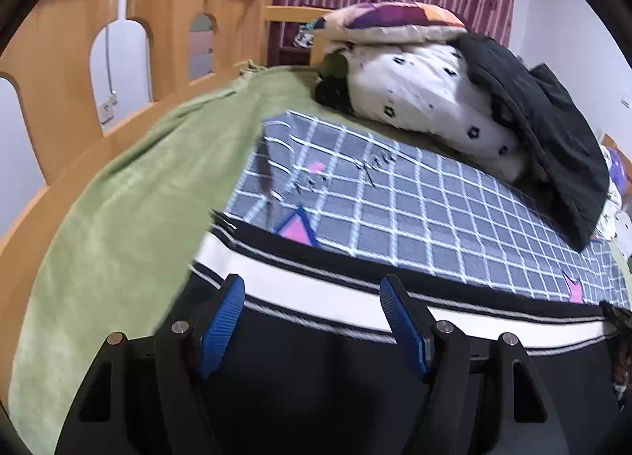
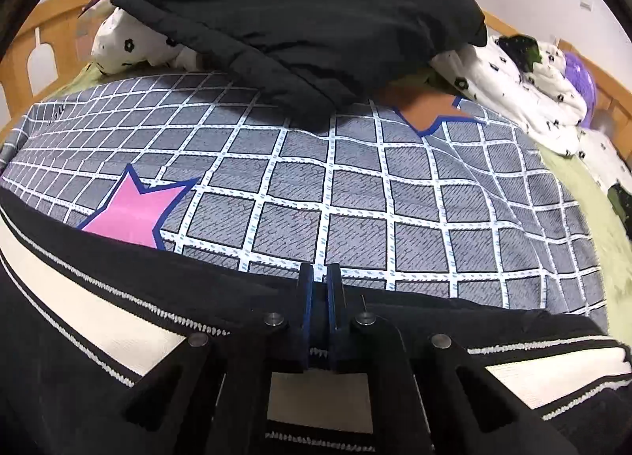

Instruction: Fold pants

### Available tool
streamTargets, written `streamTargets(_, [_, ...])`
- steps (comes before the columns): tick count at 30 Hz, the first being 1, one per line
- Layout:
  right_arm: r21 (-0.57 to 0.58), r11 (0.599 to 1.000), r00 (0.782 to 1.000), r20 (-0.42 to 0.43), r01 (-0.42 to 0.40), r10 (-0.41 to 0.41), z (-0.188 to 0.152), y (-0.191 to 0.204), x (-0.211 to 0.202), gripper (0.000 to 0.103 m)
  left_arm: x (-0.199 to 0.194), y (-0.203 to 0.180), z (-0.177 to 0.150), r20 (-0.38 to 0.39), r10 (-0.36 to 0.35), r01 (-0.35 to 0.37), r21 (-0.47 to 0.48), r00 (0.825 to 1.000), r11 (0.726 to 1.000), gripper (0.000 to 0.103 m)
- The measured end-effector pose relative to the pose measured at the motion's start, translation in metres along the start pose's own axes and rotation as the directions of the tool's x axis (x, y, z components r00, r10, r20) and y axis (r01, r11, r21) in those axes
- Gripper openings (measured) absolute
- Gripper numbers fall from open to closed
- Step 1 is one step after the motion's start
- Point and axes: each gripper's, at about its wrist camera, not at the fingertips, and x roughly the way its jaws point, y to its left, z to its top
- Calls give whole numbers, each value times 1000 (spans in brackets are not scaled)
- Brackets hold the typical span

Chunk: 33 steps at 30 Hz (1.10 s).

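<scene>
The black pants [image 1: 316, 368] with a wide white side stripe [image 1: 316, 289] lie flat on the grey checked sheet [image 1: 414, 210]. My left gripper [image 1: 312, 289] is open, its blue fingers [image 1: 223, 320] spread just above the striped edge, holding nothing. In the right wrist view the same pants [image 2: 118, 316] run across the bottom. My right gripper [image 2: 320, 277] is shut on the pants' black far edge, its blue pads pressed together on the cloth.
A pile of white flowered bedding [image 1: 426, 99] and a black jacket [image 1: 553, 131] lies at the bed's far side, close behind the pants [image 2: 296, 20]. A green blanket [image 1: 118, 198] covers the left. A wooden bed rail [image 1: 138, 20] stands behind it.
</scene>
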Motion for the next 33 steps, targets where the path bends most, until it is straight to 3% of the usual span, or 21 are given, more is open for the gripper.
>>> streamTargets(4, [54, 999, 1000, 24, -9, 8, 4, -10, -27, 5, -15, -20, -11, -22, -38, 39, 36, 999, 999, 69])
streamTargets(6, [51, 999, 999, 46, 10, -12, 5, -15, -55, 14, -28, -30, -14, -20, -58, 59, 52, 998, 997, 69])
streamTargets(8, [62, 995, 995, 63, 77, -80, 6, -22, -90, 38, -39, -39, -18, -15, -70, 71, 59, 997, 996, 69])
streamTargets(12, [142, 983, 983, 129, 115, -133, -22, -52, -171, 58, -68, -60, -35, -11, -142, 142, 84, 990, 986, 69])
streamTargets(14, [198, 974, 983, 124, 110, -136, -48, -76, -207, 81, -79, -71, -47, -14, -159, 159, 111, 987, 981, 69])
streamTargets(16, [274, 955, 983, 107, 114, -148, -80, -103, -234, 83, -87, -80, -63, -29, -177, 179, 97, 984, 979, 69])
streamTargets(19, [406, 904, 986, 33, 135, -162, -127, -144, -249, 83, -90, -91, -86, -80, -239, 243, 48, 968, 969, 69])
streamTargets(22, [559, 827, 997, 7, 56, -72, -162, -179, -238, 83, -94, -105, -108, -103, -265, 269, 21, 959, 963, 69])
streamTargets(24, [653, 756, 999, 52, -45, 14, -178, -194, -228, 83, -98, -113, -119, -115, -275, 279, 23, 955, 960, 69])
streamTargets(26, [704, 699, 992, 103, -129, 79, -183, -203, -215, 83, -102, -121, -128, -125, -279, 284, 21, 952, 959, 69])
streamTargets(29, [744, 641, 982, 126, -189, 144, -177, -207, -186, 83, -107, -129, -141, -137, -288, 290, -3, 948, 957, 69])
streamTargets(33, [829, 534, 979, 73, -166, 190, -181, -215, -139, 84, -110, -136, -155, -159, -295, 294, -28, 942, 955, 69])
